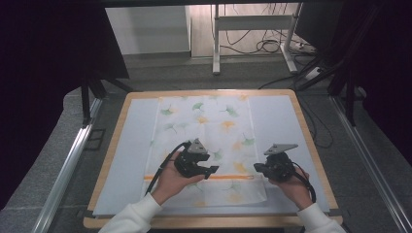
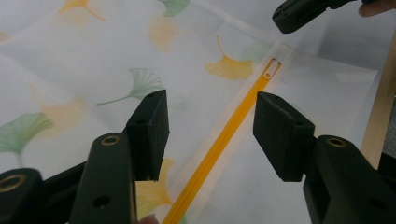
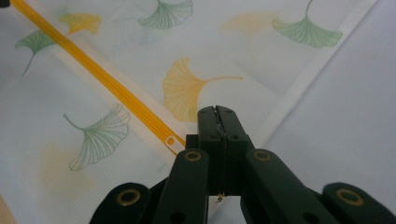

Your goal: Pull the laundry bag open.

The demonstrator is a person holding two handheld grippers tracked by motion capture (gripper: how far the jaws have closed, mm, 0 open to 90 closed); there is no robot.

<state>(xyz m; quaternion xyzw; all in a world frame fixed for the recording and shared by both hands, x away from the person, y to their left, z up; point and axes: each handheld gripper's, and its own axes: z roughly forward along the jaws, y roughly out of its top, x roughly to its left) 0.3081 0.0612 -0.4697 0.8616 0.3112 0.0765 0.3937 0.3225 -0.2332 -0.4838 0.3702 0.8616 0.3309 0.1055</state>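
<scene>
A white mesh bag point(image 1: 204, 131) printed with green and orange ginkgo leaves lies flat on the table. An orange zipper point(image 1: 194, 177) runs across its near part. My left gripper point(image 2: 210, 130) is open, with its jaws either side of the zipper point(image 2: 224, 140) and above it, not touching. The zipper pull point(image 2: 270, 72) lies at the far end of that line. My right gripper point(image 3: 217, 112) is shut, its tips just beside the pull point(image 3: 170, 140) near the bag's edge. Whether it pinches fabric I cannot tell. In the high view, left gripper point(image 1: 212, 171) and right gripper point(image 1: 257, 168) face each other.
The bag rests on a pale sheet point(image 1: 131, 145) covering a wooden table point(image 1: 311, 141). Metal rails point(image 1: 68, 165) flank the table. A white desk frame point(image 1: 216, 43) and cables point(image 1: 267, 46) stand on the floor beyond.
</scene>
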